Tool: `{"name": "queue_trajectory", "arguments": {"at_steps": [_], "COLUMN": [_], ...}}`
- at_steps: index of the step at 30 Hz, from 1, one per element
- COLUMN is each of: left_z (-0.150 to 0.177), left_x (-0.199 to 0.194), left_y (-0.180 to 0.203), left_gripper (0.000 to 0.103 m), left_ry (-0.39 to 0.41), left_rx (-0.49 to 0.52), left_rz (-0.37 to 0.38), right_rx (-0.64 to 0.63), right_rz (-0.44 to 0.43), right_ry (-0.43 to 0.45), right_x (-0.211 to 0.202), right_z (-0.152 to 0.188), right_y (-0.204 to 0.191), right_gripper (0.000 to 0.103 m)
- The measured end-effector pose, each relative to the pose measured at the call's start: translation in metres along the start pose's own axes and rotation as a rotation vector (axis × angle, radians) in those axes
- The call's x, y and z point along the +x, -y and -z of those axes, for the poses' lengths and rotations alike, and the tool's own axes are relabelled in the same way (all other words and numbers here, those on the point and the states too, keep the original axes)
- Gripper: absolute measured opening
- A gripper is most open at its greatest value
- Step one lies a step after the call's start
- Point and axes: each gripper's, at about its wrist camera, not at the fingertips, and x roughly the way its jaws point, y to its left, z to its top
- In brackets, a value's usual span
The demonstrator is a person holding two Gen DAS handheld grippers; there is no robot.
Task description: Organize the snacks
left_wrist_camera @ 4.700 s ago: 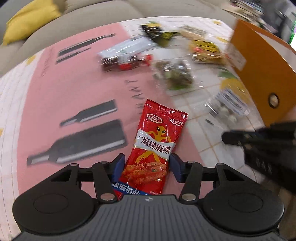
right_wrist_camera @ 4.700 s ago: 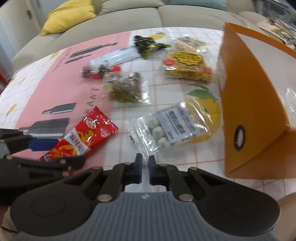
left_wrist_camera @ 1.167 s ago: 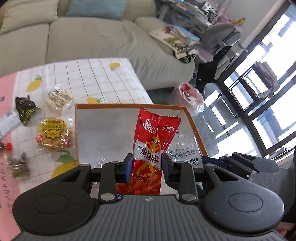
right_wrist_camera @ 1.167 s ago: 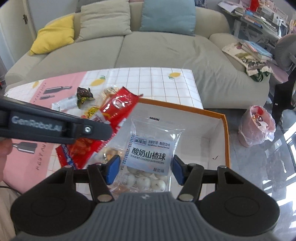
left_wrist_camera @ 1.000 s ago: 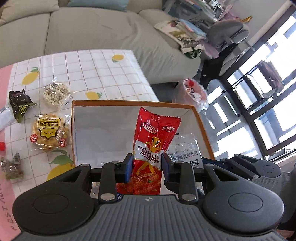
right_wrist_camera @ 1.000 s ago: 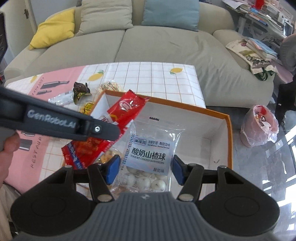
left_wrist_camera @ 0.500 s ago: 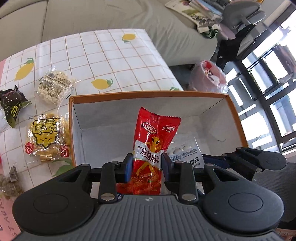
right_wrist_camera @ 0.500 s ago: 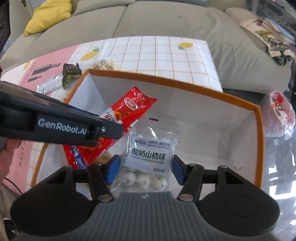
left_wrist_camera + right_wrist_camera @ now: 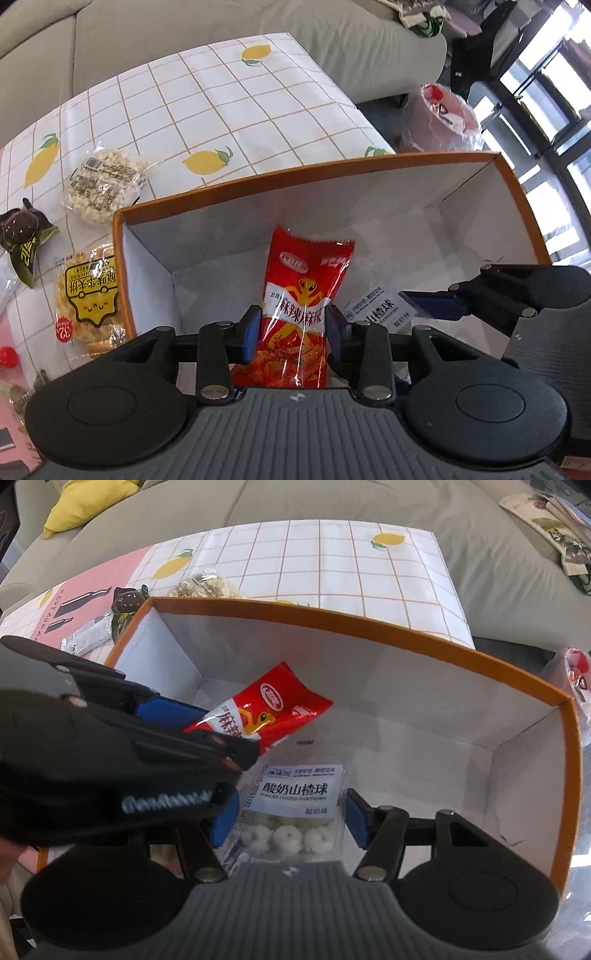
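An orange box (image 9: 295,171) with white inside walls stands open under both grippers. My left gripper (image 9: 293,328) points down into it with a red spicy snack packet (image 9: 306,280) upright between its blue pads; its jaws are opening, and the pads still touch the packet's edges. My right gripper (image 9: 290,819) is shut on a clear bag of yogurt hawthorn balls (image 9: 295,812), held low inside the box (image 9: 332,616). In the right wrist view the left gripper (image 9: 236,753) crosses from the left with the red packet (image 9: 273,705) just above the bag. The right gripper's fingertip (image 9: 439,304) shows beside the bag's label (image 9: 380,312).
On the lemon-print tablecloth left of the box lie a yellow-label cake packet (image 9: 86,291), a puffed rice cake (image 9: 101,188) and a dark green packet (image 9: 24,236). A grey sofa runs behind the table. A pink-bagged bin (image 9: 441,114) stands on the floor beyond.
Both grippers have sunk into the box with their packets, so its walls now fill the views. The left pads stand slightly wider around the red packet.
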Motion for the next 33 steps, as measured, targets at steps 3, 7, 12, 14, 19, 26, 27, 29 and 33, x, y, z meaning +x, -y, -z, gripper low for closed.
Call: {"name": "queue_trajectory", "arguments": {"at_steps": [3,7,12,14,19,26,27,29,33], "left_z": [0.000,0.001,0.001,0.001,0.004,0.014,0.016,0.021,0.028], "left_x": [0.004,-0.003,-0.020,-0.027,-0.042,-0.056,-0.058,-0.064,-0.082], "left_y": [0.001,0.000,0.001,0.000,-0.006,-0.013,-0.016,-0.021,-0.025], "left_gripper": [0.049,0.064,0.082,0.088,0.088,0.087,0.087,0.086,0.086], "left_ry": [-0.001,0.011,0.051,0.070,0.077,0.093,0.096,0.106,0.135], "left_rx": [0.008,0.000,-0.006,-0.013,-0.033,-0.055,-0.060,-0.069,-0.079], "left_rz": [-0.008,0.036,0.080,0.067,0.066,0.001,-0.010,0.013,0.017], "right_rx": [0.014,0.044,0.045,0.050,0.072,0.086,0.081,0.068,0.035], "right_rz": [-0.006,-0.017,-0.014,-0.011,-0.002,0.051,0.060,0.083,0.144], "right_ry": [-0.016,-0.028,-0.030,-0.032,-0.038,-0.084,-0.082,-0.083,-0.053], "right_x": [0.006,0.010,0.007,0.007,0.005,0.012,0.012,0.011,-0.002], "right_z": [0.000,0.002,0.005,0.006,0.005,0.000,0.000,-0.002,-0.003], "right_y": [0.003,0.008,0.008,0.007,0.004,0.000,-0.001,-0.006,-0.014], "right_gripper": [0.059,0.059,0.059,0.059,0.060,0.062,0.063,0.064,0.076]}}
